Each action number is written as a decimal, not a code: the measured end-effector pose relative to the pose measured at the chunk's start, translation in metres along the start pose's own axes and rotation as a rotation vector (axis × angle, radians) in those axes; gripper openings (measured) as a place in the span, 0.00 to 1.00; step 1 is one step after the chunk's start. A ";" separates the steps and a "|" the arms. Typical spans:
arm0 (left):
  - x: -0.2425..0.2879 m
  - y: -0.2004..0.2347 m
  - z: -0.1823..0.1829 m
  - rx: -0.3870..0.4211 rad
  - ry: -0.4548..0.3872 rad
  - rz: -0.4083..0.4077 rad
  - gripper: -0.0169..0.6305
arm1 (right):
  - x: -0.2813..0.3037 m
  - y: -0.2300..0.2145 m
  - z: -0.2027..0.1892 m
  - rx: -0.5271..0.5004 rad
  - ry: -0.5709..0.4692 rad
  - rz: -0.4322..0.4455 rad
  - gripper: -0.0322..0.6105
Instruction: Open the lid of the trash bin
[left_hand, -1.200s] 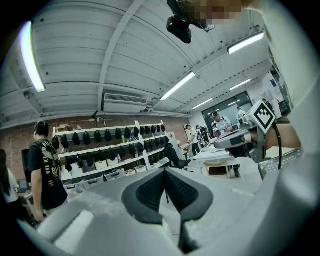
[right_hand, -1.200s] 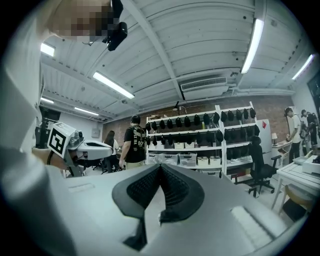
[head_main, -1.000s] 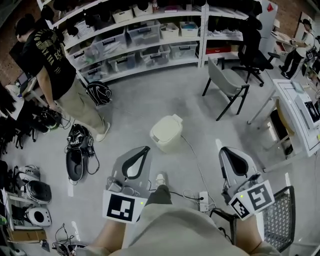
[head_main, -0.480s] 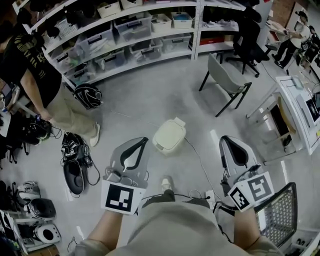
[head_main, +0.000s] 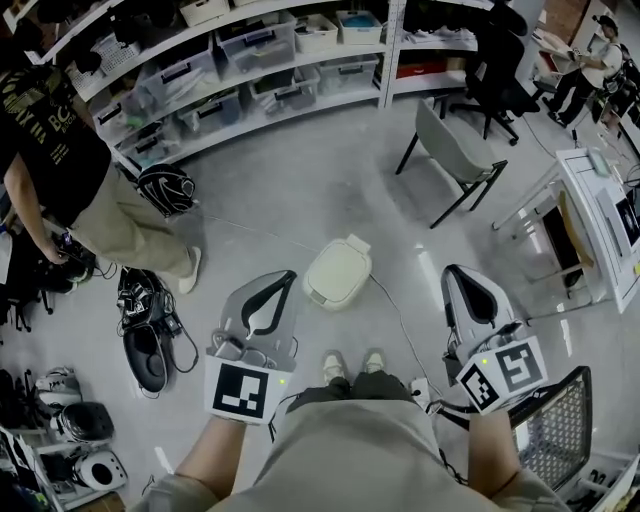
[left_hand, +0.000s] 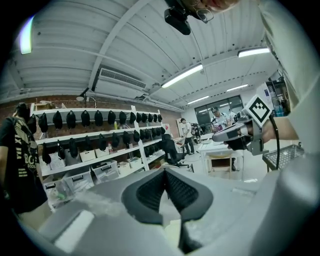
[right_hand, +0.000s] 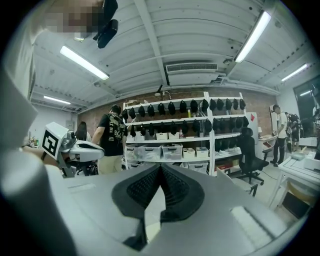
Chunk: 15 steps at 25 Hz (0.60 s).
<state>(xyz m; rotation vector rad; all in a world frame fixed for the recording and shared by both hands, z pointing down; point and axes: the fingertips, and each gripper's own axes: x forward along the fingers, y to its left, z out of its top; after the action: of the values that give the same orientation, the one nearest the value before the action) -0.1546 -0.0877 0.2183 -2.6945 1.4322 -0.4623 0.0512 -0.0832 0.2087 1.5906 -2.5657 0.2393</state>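
The trash bin (head_main: 338, 272) is a small cream bin with its lid down, standing on the grey floor just ahead of my feet (head_main: 350, 364). My left gripper (head_main: 290, 276) is held low, left of the bin, its tips near the bin's left edge in the head view. My right gripper (head_main: 453, 272) hangs well to the right of the bin. Both are above floor level and touch nothing. In the left gripper view the jaws meet at the tip (left_hand: 165, 172), shut and empty. The right gripper's jaws (right_hand: 160, 166) are likewise shut and empty.
A white cable runs from the bin to a power strip (head_main: 410, 390) by my right foot. A grey chair (head_main: 455, 160) stands behind the bin. A person (head_main: 60, 170) is at far left by helmets and bags (head_main: 150, 330). Shelves (head_main: 250, 60) line the back; a desk (head_main: 600, 220) and wire basket (head_main: 555, 420) are right.
I have stepped toward the bin and my feet now stand together. The bin lies closer to both grippers. Both grippers stayed shut.
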 end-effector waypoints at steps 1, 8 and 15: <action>0.005 0.001 -0.001 -0.001 0.006 0.001 0.03 | 0.004 -0.004 -0.002 0.005 0.005 0.003 0.05; 0.050 0.001 -0.034 0.014 0.080 -0.003 0.03 | 0.039 -0.040 -0.036 0.051 0.065 0.035 0.05; 0.109 0.021 -0.111 -0.012 0.210 0.004 0.03 | 0.095 -0.075 -0.108 0.111 0.189 0.050 0.05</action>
<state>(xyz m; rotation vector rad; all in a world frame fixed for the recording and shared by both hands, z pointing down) -0.1458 -0.1785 0.3455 -2.7205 1.4913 -0.7591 0.0776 -0.1786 0.3371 1.4609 -2.4869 0.5190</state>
